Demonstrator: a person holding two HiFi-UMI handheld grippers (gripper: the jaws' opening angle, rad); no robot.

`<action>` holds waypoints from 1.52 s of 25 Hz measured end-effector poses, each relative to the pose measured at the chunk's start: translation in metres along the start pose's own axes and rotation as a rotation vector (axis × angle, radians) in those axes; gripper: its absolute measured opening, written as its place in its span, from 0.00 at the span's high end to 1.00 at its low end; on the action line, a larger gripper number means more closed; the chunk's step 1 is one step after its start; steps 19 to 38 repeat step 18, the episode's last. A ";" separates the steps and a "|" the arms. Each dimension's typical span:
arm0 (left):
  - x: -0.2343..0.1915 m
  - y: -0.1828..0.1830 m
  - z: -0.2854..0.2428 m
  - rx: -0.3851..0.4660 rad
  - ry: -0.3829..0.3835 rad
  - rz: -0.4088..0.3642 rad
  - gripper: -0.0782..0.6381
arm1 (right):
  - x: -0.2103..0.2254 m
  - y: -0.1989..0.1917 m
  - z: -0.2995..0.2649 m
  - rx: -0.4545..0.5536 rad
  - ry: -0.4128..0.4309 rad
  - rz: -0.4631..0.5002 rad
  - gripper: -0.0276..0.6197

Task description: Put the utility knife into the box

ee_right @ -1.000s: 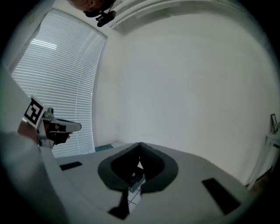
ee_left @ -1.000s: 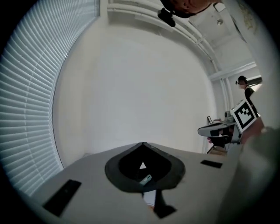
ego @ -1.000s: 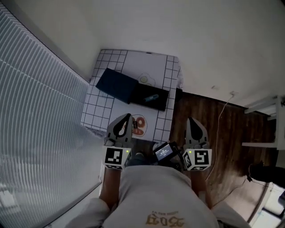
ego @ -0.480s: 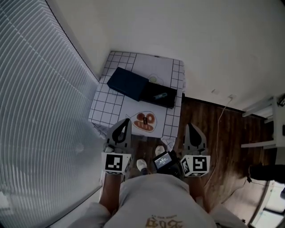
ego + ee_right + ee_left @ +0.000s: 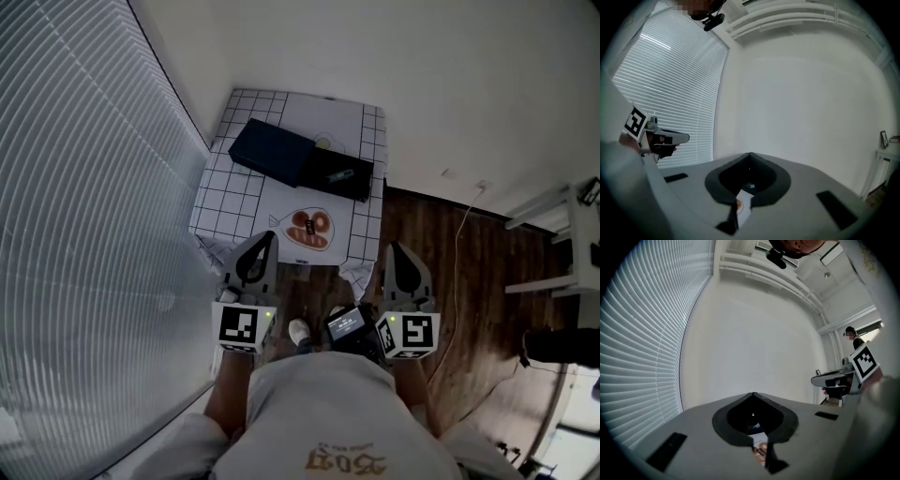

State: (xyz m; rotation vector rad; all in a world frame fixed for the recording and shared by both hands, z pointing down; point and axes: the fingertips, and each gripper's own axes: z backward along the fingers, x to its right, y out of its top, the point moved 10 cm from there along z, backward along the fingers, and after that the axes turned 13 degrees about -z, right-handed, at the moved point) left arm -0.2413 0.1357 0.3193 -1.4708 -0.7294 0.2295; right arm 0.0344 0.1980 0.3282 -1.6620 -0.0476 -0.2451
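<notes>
The utility knife (image 5: pixel 339 173) looks to be the small pale-blue thing lying inside the open black box (image 5: pixel 319 167), towards the far end of the table; it is too small for me to read any brand on it. A dark blue flat piece (image 5: pixel 272 152), perhaps the lid, lies touching the box on its left, set askew. Both rest on a table (image 5: pixel 230 202) covered in white cloth with a black grid. Nearer the person, on the same cloth, is an oval picture of doughnuts (image 5: pixel 309 228) with a small dark label across it that I cannot read.

The left gripper (image 5: pixel 267 238) and the right gripper (image 5: pixel 391 249) are held level in front of the person, short of the table's near edge and well apart from the box. Each has its jaws closed tip to tip with nothing between them. Each carries a cube with black-and-white square markers. Between them sits a small device with a lit screen (image 5: pixel 345 323), text illegible. The shirt has yellow print, upside down, unreadable. White blinds (image 5: pixel 84 187) run along the left; a wooden floor (image 5: pixel 450 281) lies to the right.
</notes>
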 end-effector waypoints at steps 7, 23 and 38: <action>-0.002 0.010 -0.007 -0.003 -0.010 -0.008 0.88 | 0.005 0.011 -0.005 0.008 -0.003 0.001 0.95; -0.002 -0.002 -0.017 -0.038 -0.032 0.018 0.88 | 0.007 0.006 -0.011 -0.005 0.011 0.024 0.95; -0.002 -0.002 -0.017 -0.038 -0.032 0.018 0.88 | 0.007 0.006 -0.011 -0.005 0.011 0.024 0.95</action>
